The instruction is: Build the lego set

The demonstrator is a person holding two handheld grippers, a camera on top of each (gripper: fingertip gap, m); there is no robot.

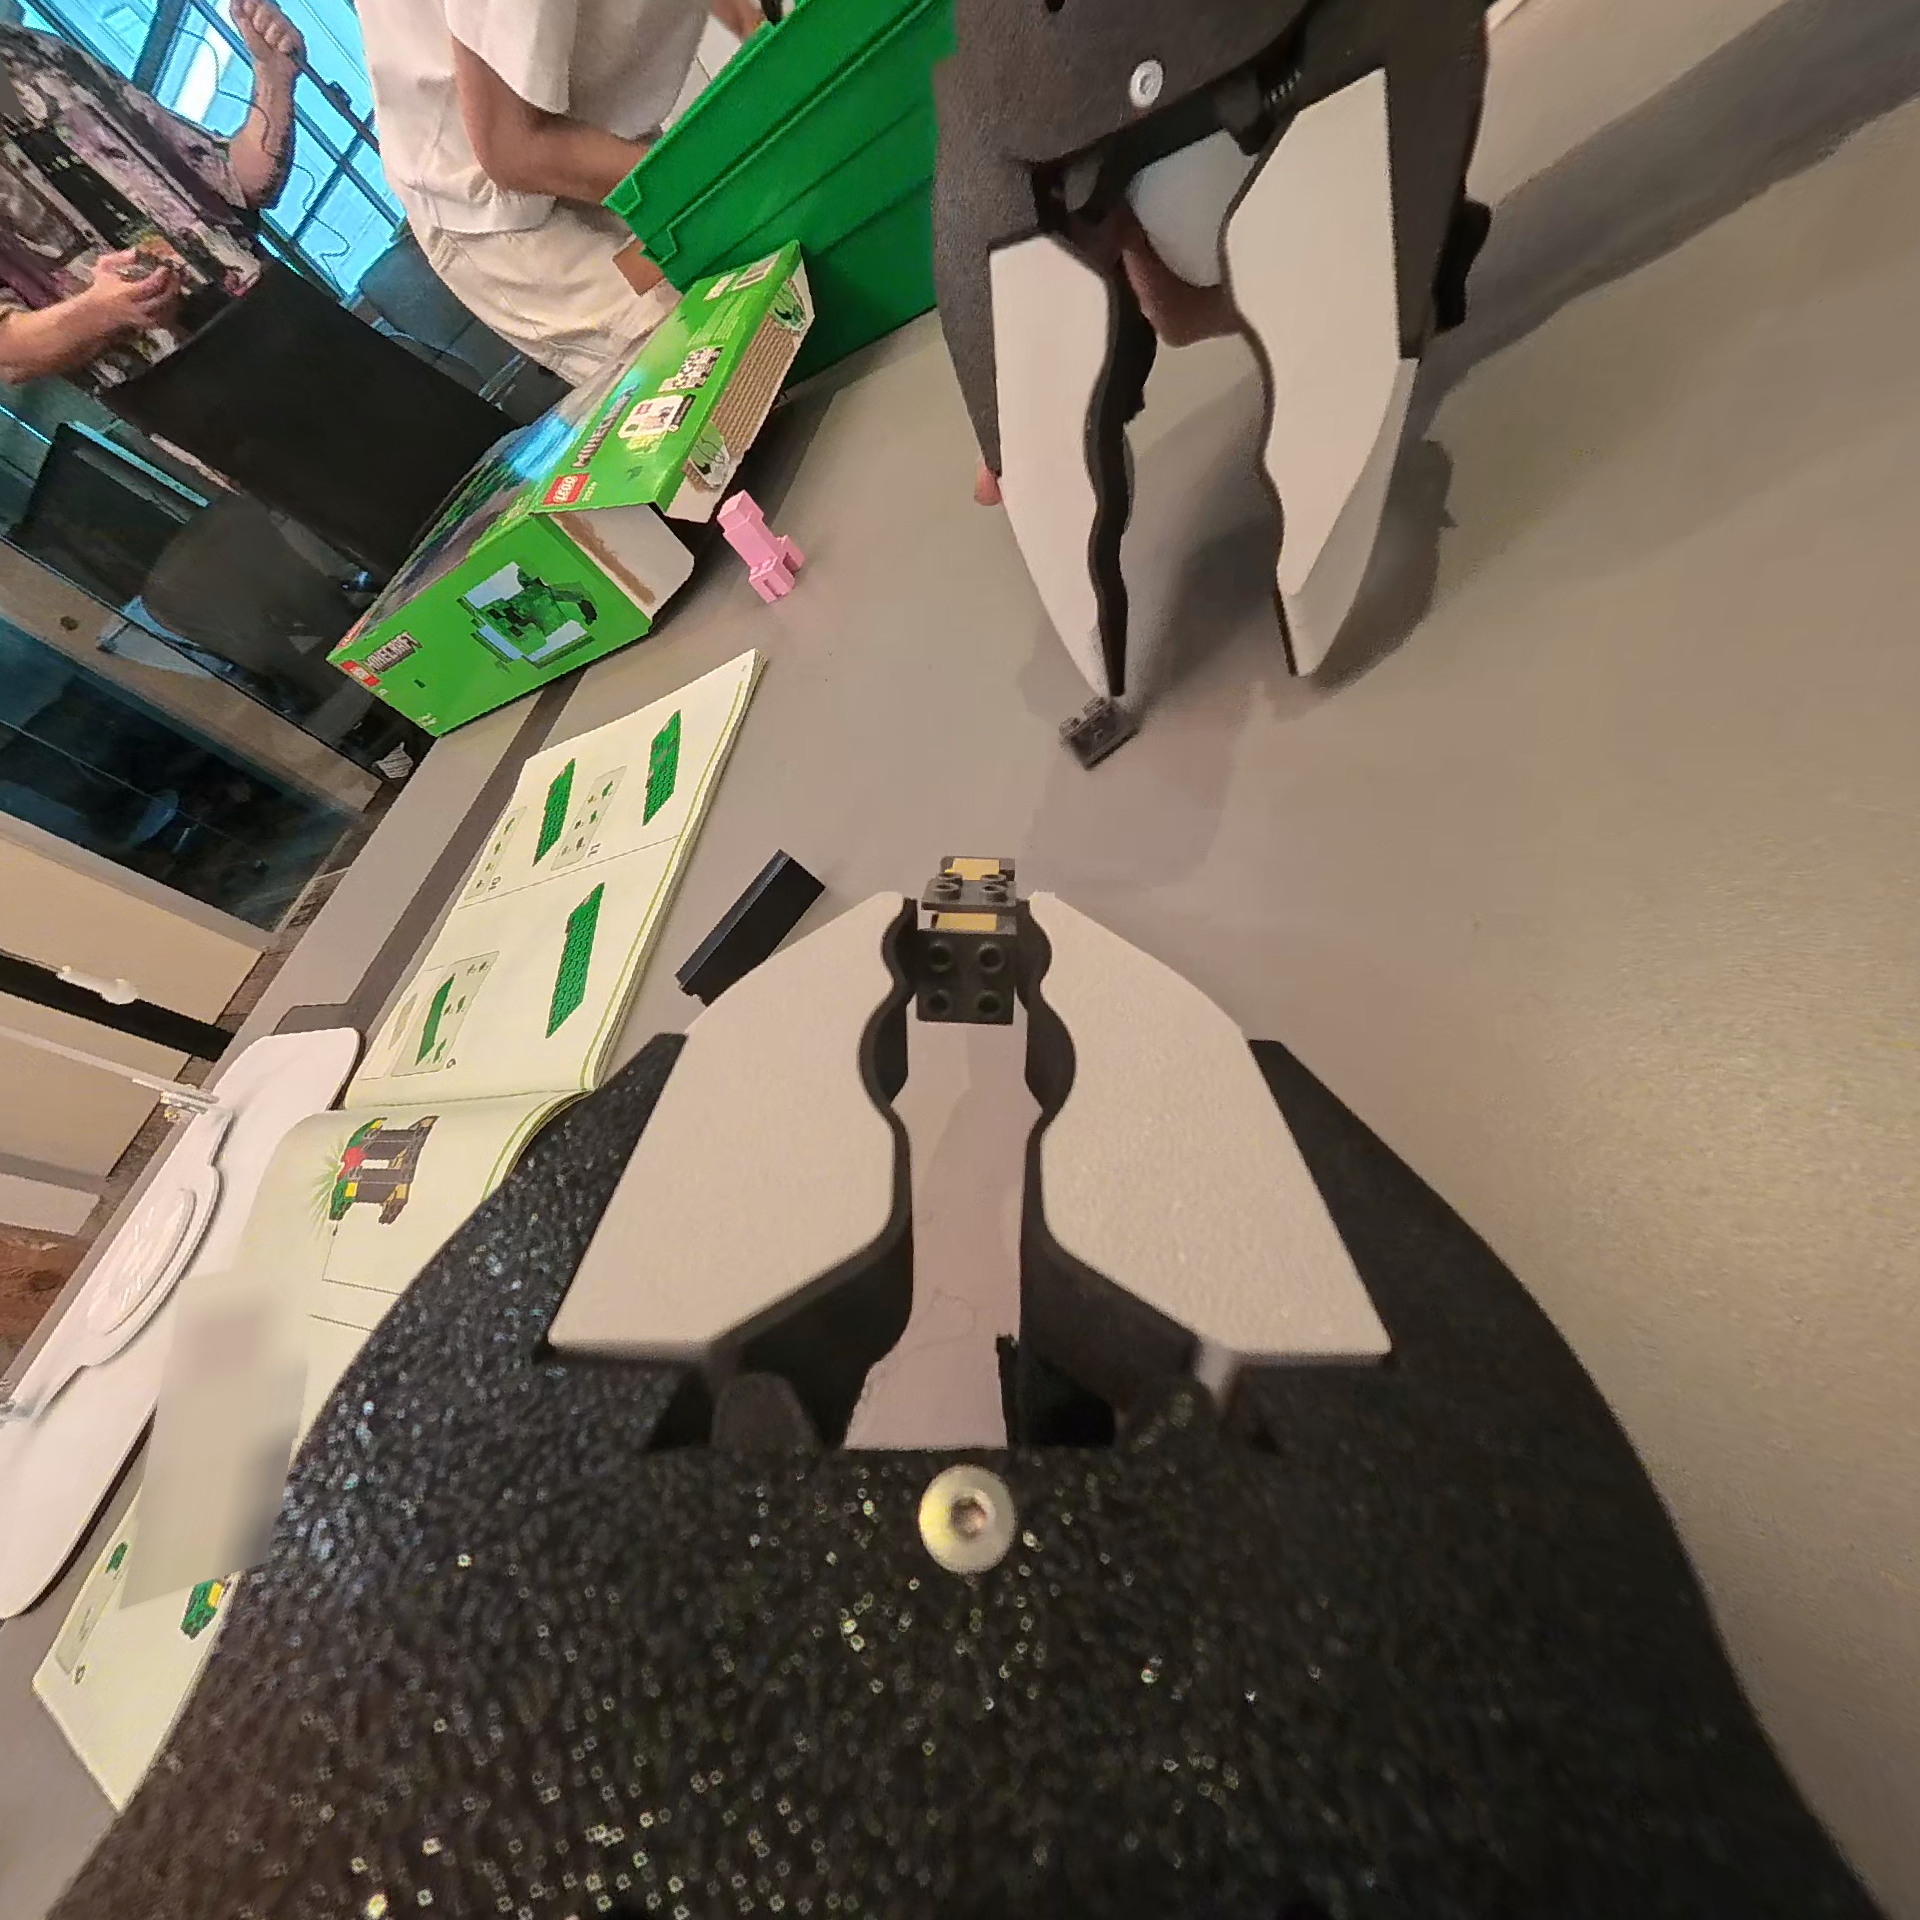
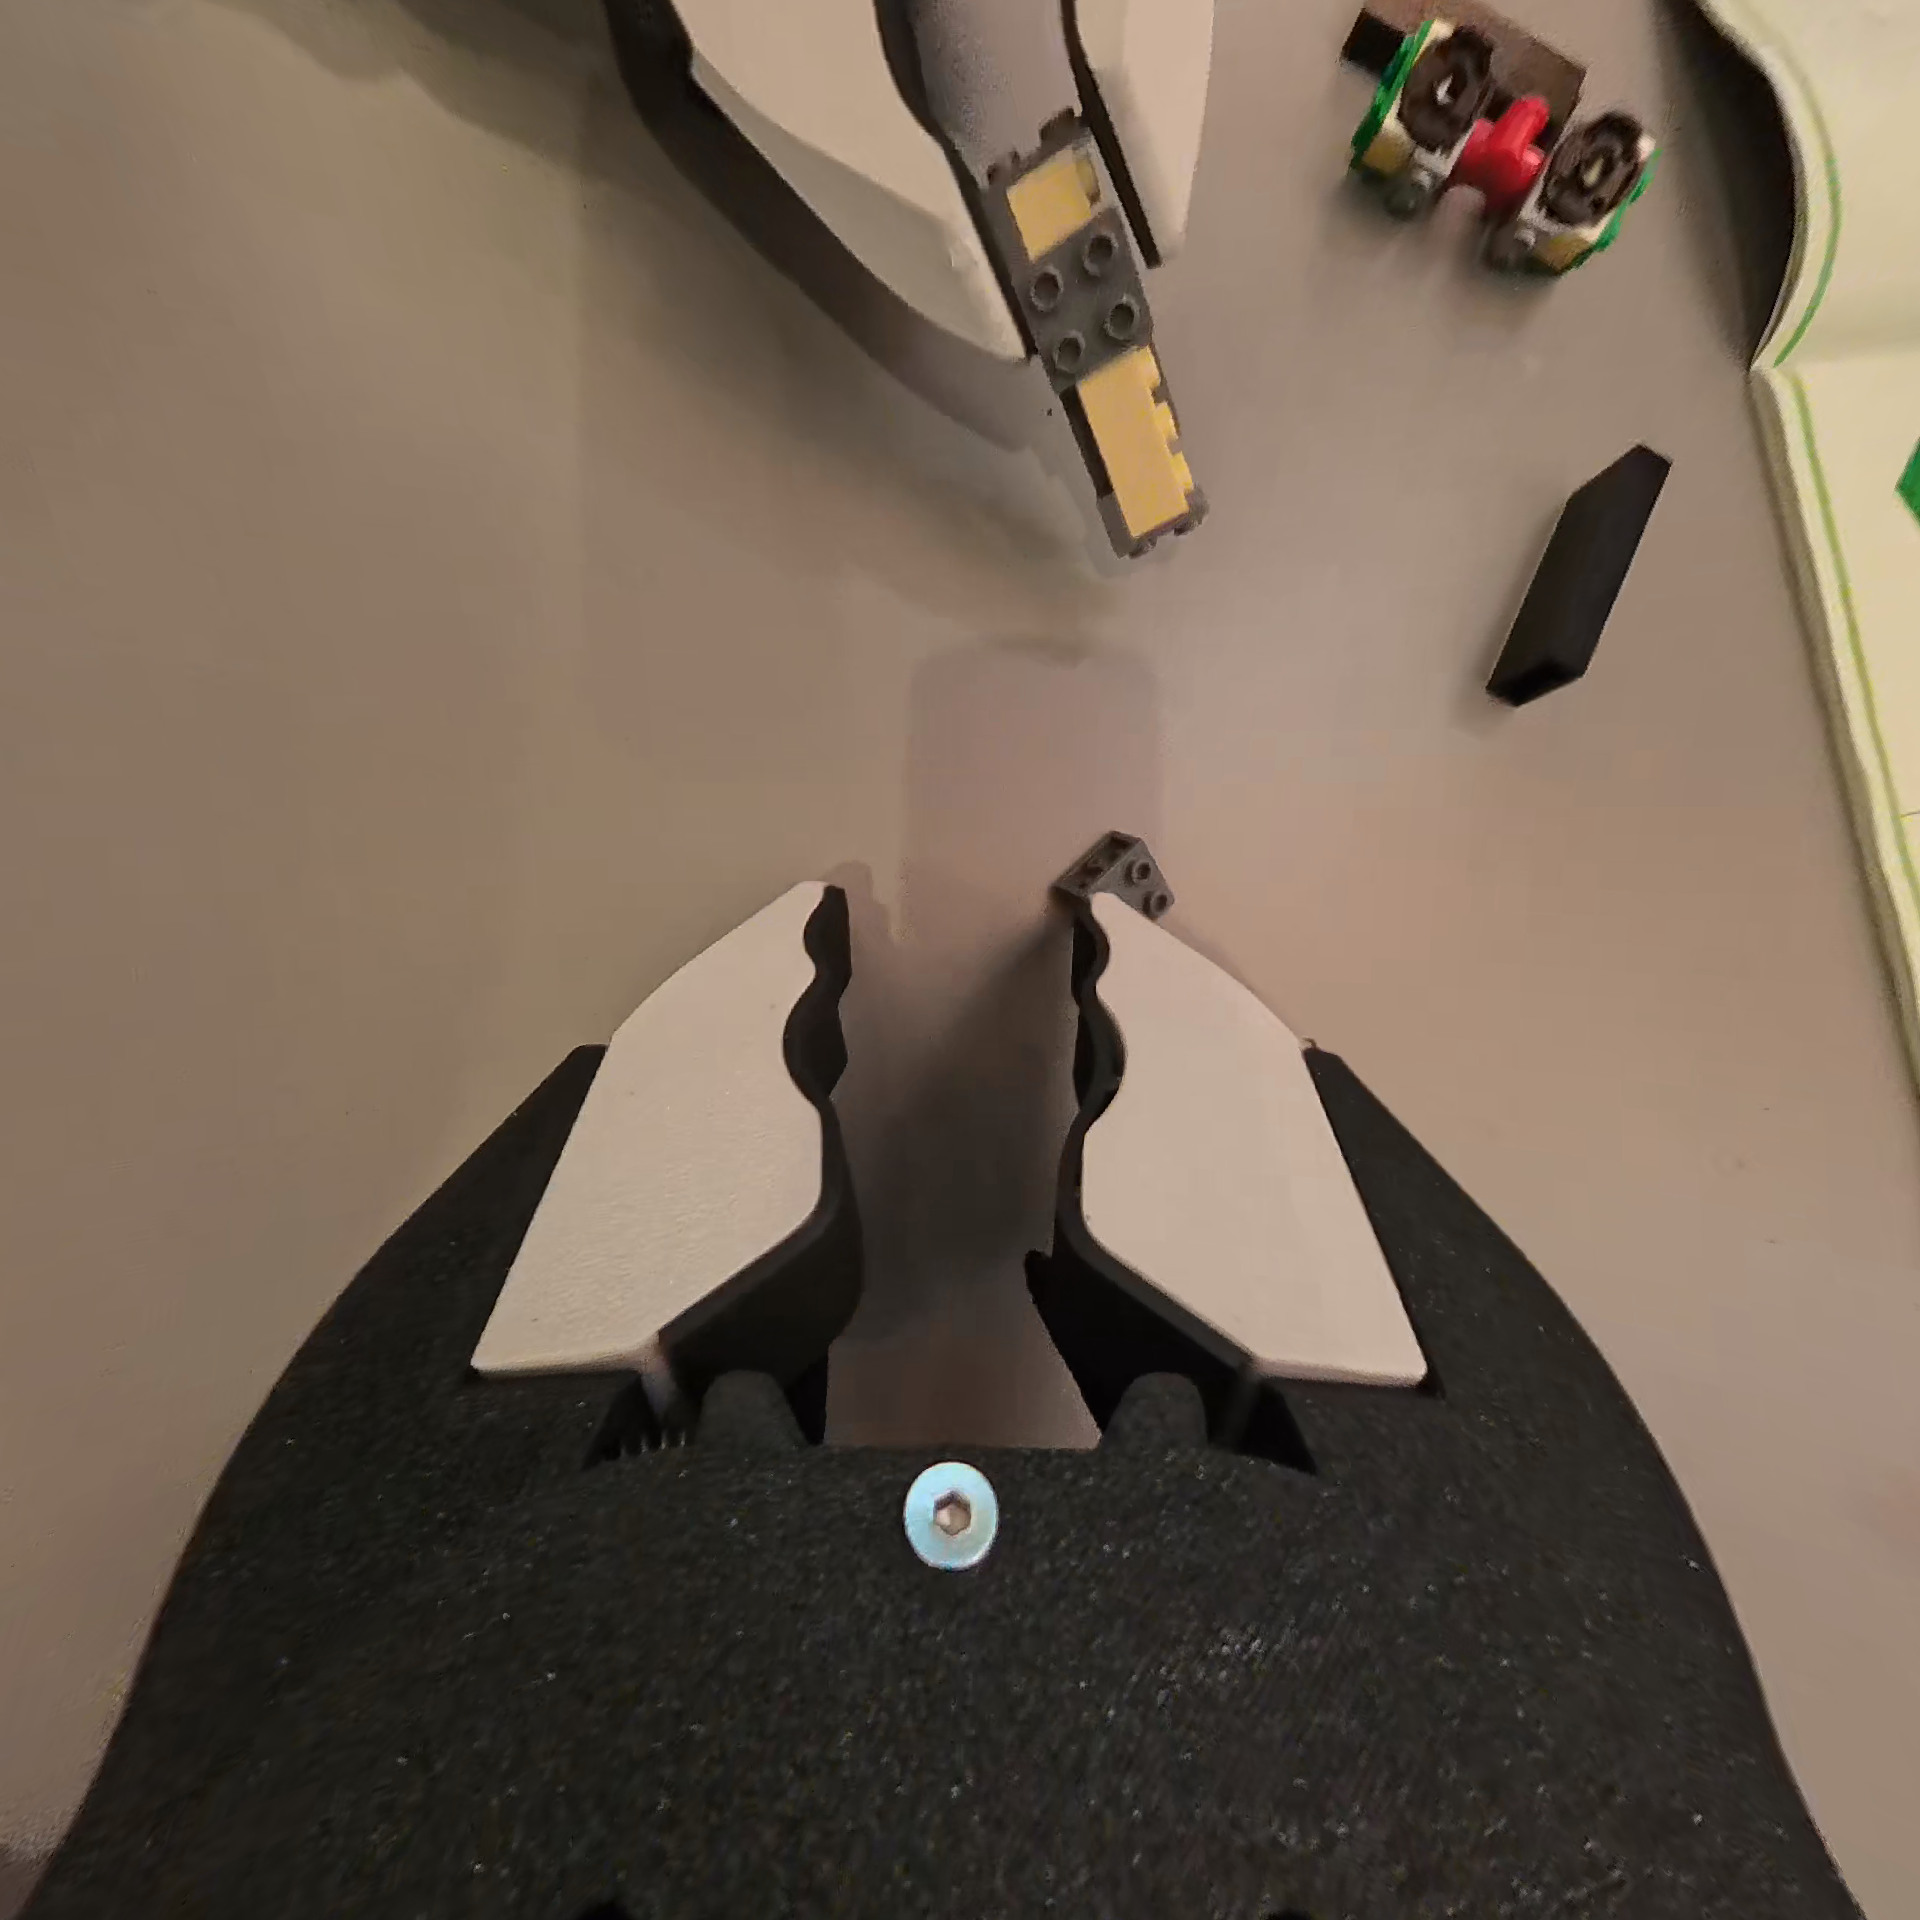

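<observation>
My left gripper (image 1: 966,914) is shut on a dark grey and tan lego assembly (image 1: 966,951) and holds it just above the grey table (image 1: 1455,1039). In the right wrist view the same assembly (image 2: 1101,343) sticks out from the left gripper (image 2: 1049,208) at the top. My right gripper (image 2: 961,904) is open, tips down at the table. A small dark grey bracket piece (image 2: 1117,873) lies on the table, touching its right fingertip, outside the jaws. In the left wrist view the right gripper (image 1: 1205,670) stands beyond mine with the bracket (image 1: 1096,727) at one fingertip.
A long black brick (image 2: 1579,577) lies beside the open instruction booklet (image 1: 582,883). A green, red and grey sub-assembly (image 2: 1496,156) sits farther off. A green lego box (image 1: 540,561), a pink figure (image 1: 764,551) and a green bin (image 1: 800,156) stand at the table's far side, with people behind. Some 9 cm of space lies between my two pairs of fingers.
</observation>
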